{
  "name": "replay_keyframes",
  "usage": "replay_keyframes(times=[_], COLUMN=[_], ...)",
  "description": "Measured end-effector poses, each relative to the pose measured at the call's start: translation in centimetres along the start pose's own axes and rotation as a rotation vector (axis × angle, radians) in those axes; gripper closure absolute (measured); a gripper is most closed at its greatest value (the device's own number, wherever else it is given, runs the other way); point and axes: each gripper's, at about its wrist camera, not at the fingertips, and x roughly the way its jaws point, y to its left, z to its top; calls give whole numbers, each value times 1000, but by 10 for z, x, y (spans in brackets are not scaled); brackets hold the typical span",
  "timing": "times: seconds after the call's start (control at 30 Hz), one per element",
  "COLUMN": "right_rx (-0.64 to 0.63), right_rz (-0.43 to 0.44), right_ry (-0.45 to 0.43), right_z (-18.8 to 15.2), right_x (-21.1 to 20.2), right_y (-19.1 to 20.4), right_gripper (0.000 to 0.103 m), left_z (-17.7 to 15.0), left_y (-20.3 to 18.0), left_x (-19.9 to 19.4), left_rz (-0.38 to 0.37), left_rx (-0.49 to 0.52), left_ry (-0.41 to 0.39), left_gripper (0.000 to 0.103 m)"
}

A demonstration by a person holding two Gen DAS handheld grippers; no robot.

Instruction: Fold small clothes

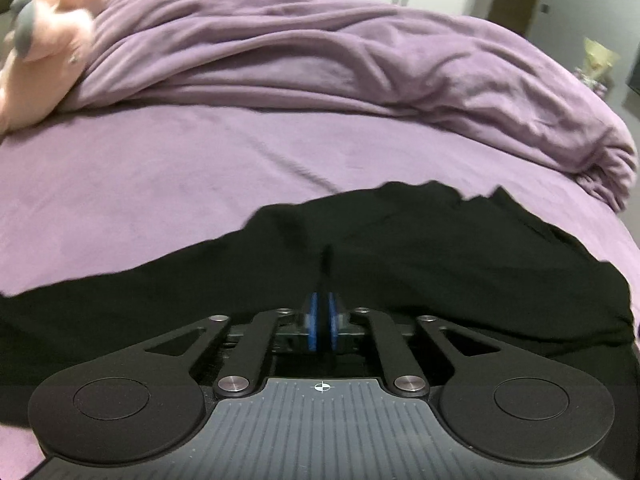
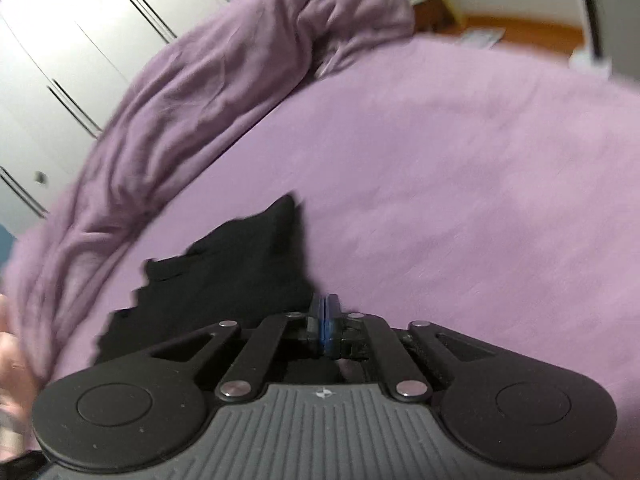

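Note:
A black garment (image 1: 400, 256) lies spread over the purple bed sheet (image 1: 180, 168). In the left wrist view my left gripper (image 1: 323, 300) is shut on a raised fold of it, and a dark ridge of cloth runs up from between the blue pads (image 1: 313, 320). In the right wrist view the black garment (image 2: 224, 264) lies crumpled to the left of my right gripper (image 2: 326, 300). Its right edge runs down into the blue pads (image 2: 318, 320), which stand pressed together on that edge.
A bunched purple duvet (image 1: 320, 52) lies along the far side of the bed, also seen as duvet (image 2: 192, 92). A pink plush toy (image 1: 48, 40) sits at the far left. White wardrobe doors (image 2: 60, 52) stand behind. Bare sheet (image 2: 460, 184) stretches to the right.

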Motion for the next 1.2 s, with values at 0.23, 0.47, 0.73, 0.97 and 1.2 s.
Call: replay_keyframes(times=[0.23,0.47,0.73,0.97,1.2], right_rx=[-258,-392,-338,-232,-182], right_rz=[229,96,69,148,143], right_ry=[79,98,106,144,197], right_z=[-16,-33,-25,-45,-70], right_x=[14,42,20,-43,-68], right_y=[64,59,42,9,7], right_gripper=[97,103,103,81,81], left_z=[-12,-31,-27,-66,-117], left_y=[-52,-48,-7,129,271], left_x=[23,35,-2,-99,-125], left_rz=[-27,24,7,33,103], left_rx=[86,104,-61,-432,-1028], left_ry=[33,42,58,-37,-157], left_gripper=[52,52,27,21,32])
